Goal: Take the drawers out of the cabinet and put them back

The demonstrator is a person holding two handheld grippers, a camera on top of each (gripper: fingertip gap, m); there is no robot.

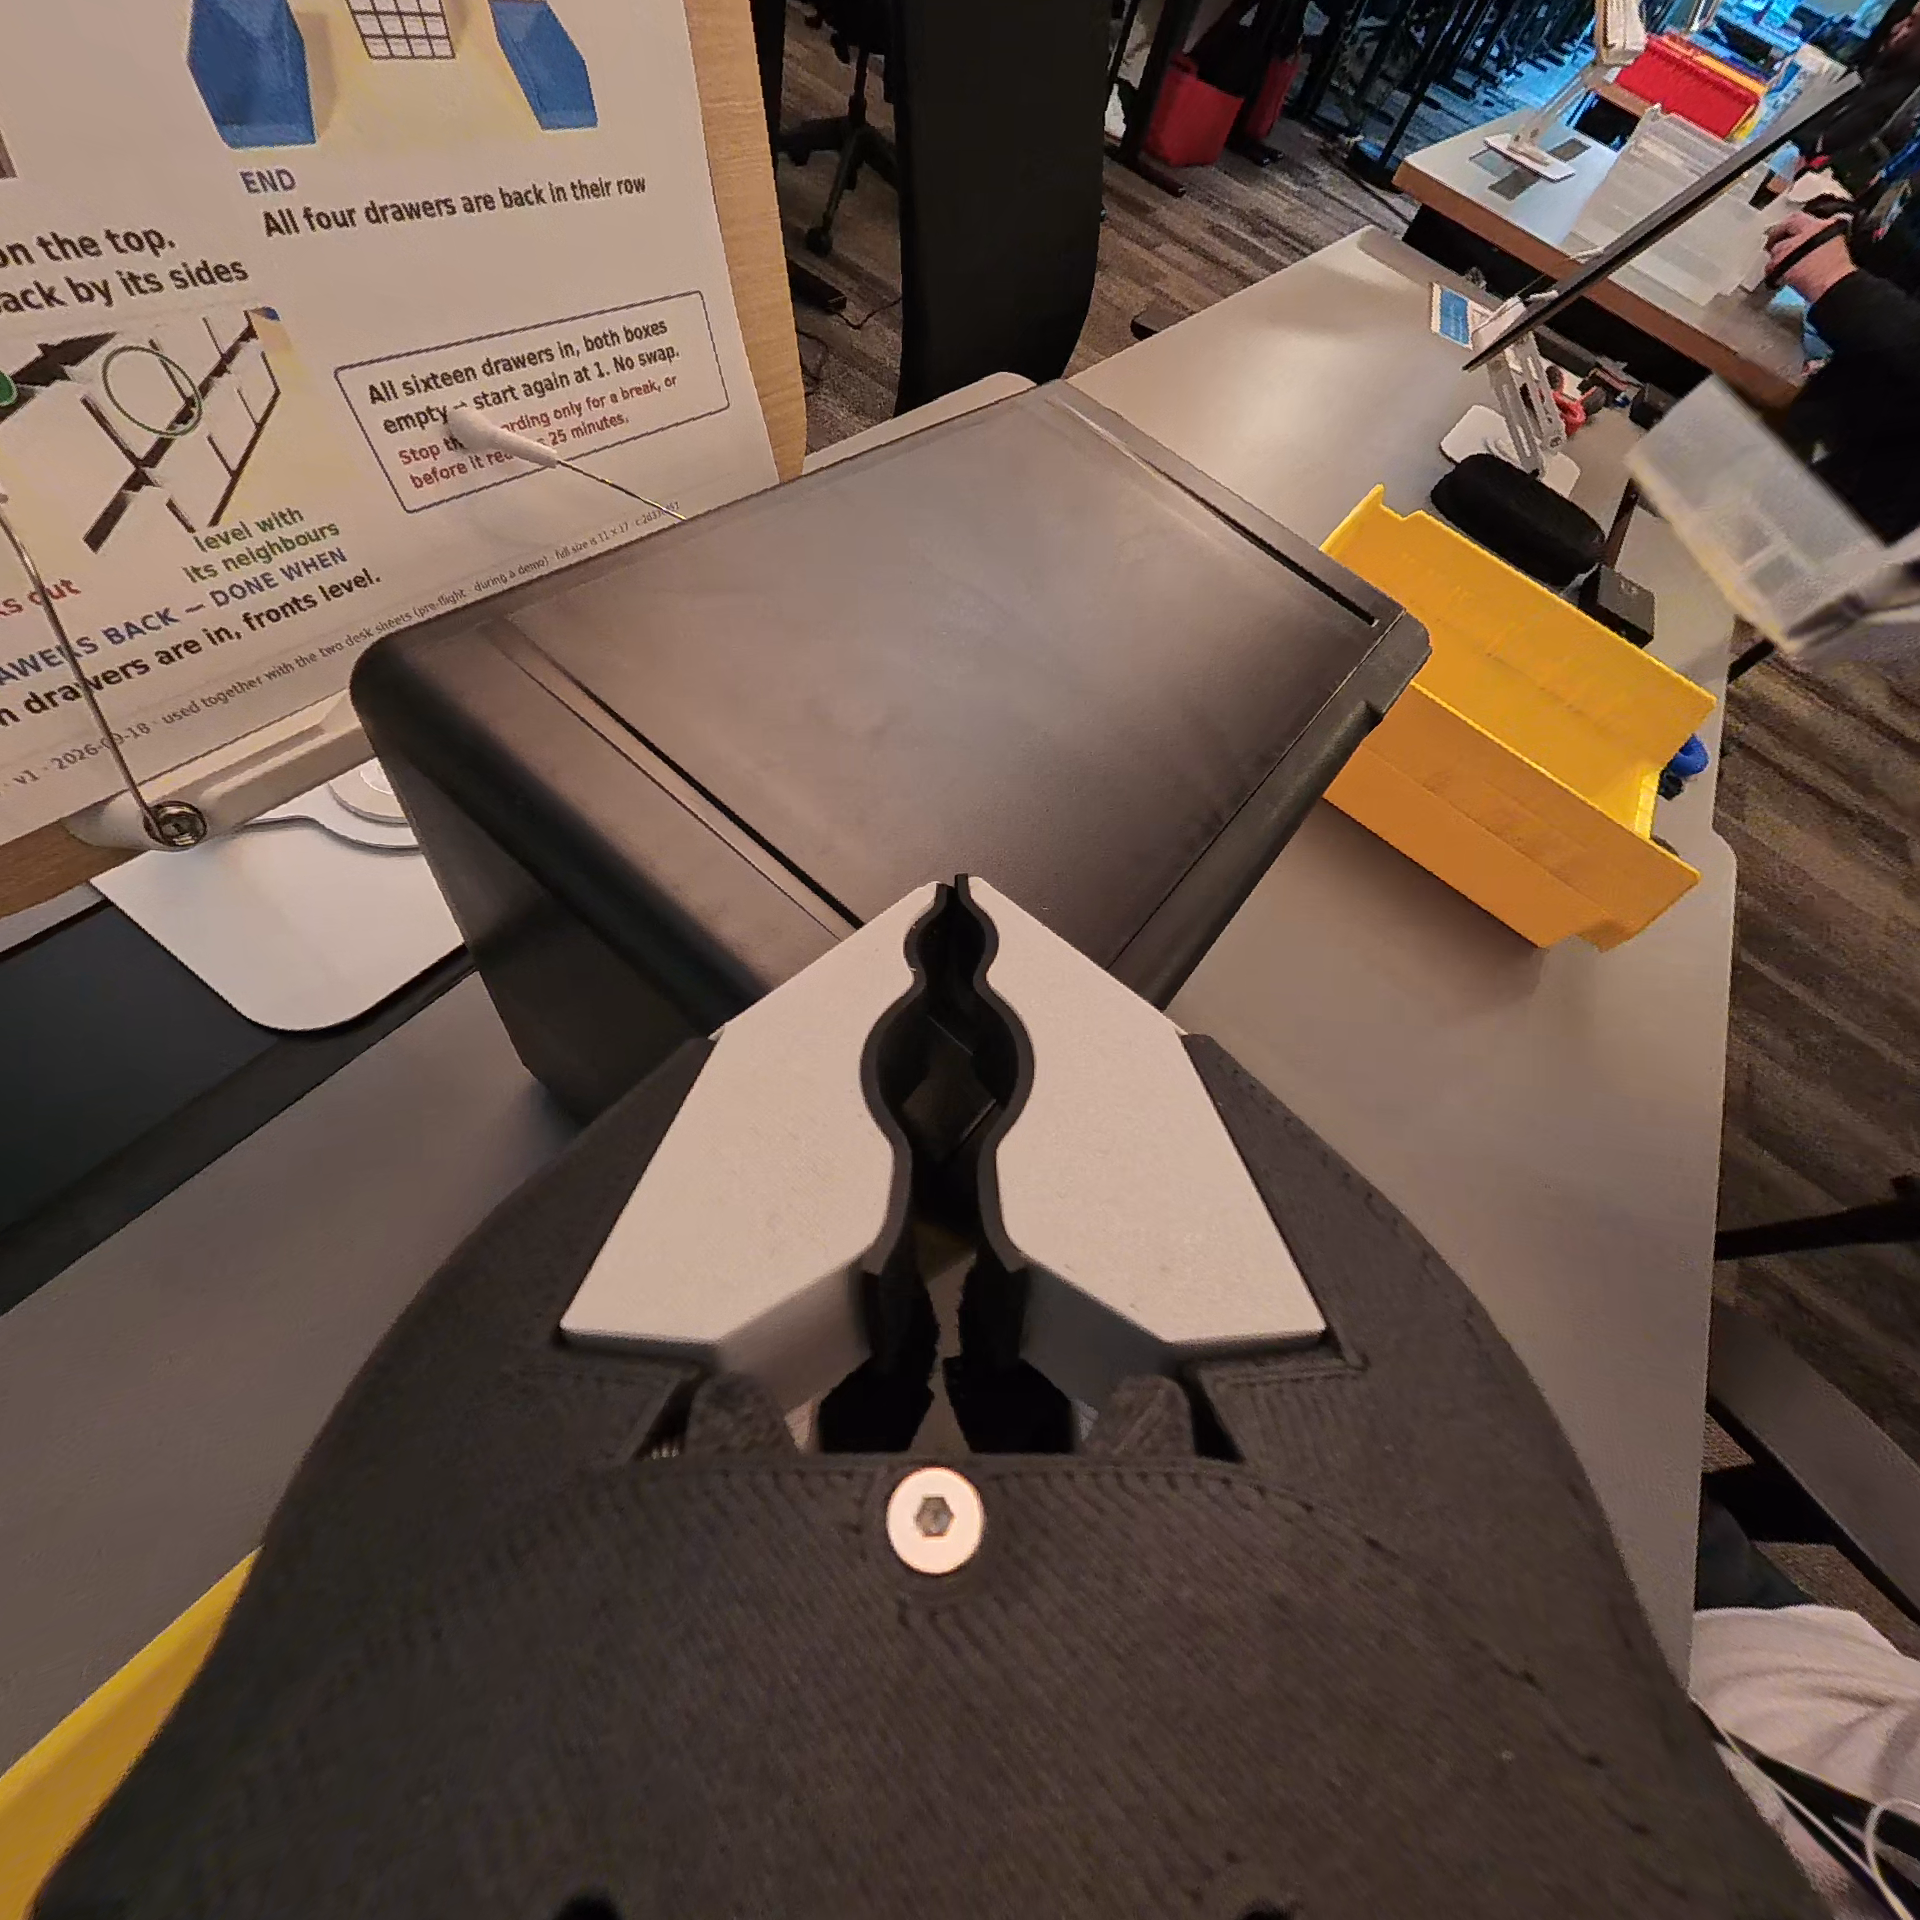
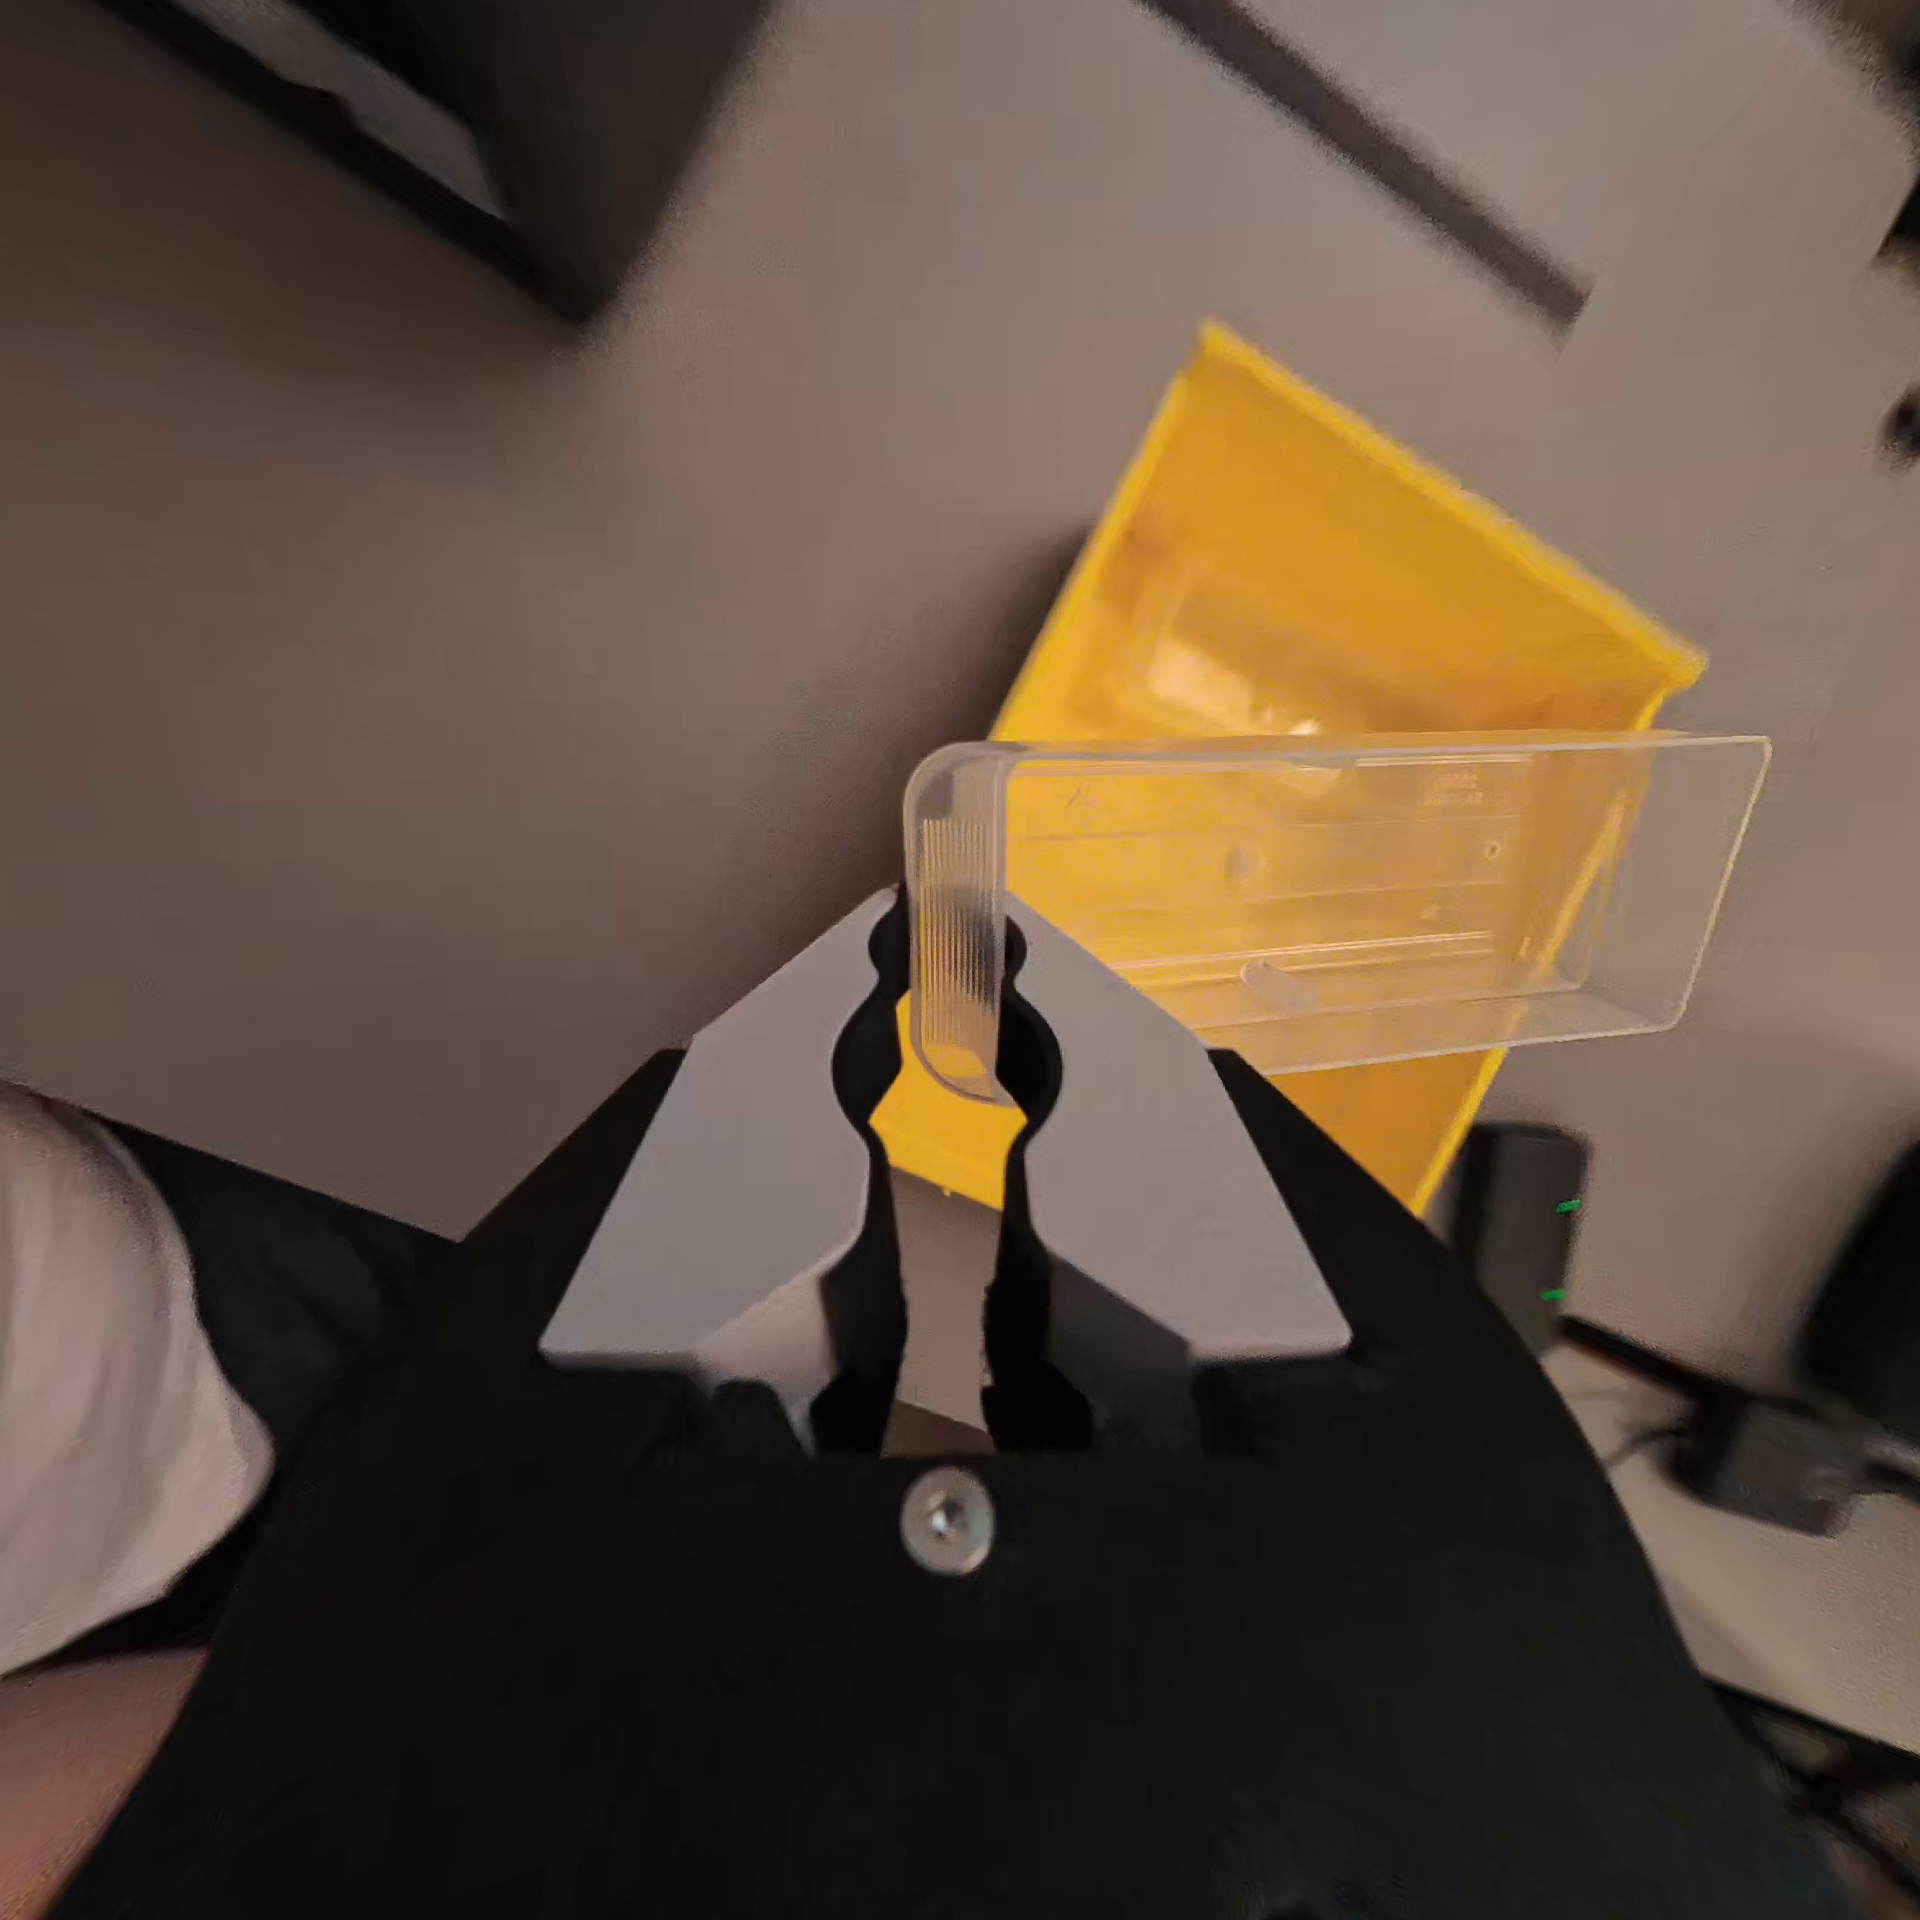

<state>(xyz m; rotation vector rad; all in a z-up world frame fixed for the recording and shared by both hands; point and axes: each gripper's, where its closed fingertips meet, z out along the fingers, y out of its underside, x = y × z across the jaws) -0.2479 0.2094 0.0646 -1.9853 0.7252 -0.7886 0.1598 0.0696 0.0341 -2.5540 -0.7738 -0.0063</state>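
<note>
The black cabinet (image 1: 935, 665) lies on the grey table; I see its top panel from above and behind, and its corner shows at the top left of the right wrist view (image 2: 436, 135). My left gripper (image 1: 958, 894) is shut and empty, its tips over the cabinet's near edge. My right gripper (image 2: 951, 935) is shut on the ribbed handle tab of a clear plastic drawer (image 2: 1351, 894) and holds it in the air above a yellow bin (image 2: 1299, 582). The drawer also shows at the right edge of the left wrist view (image 1: 1766, 520).
The yellow bin (image 1: 1507, 727) sits on the table right of the cabinet. An instruction poster (image 1: 343, 343) stands behind the cabinet on the left. Black devices and cables (image 2: 1517, 1205) lie beyond the bin. The table edge (image 1: 1720, 1039) runs along the right, with carpet beyond. Tip to tip, the grippers are about 45 centimeters apart.
</note>
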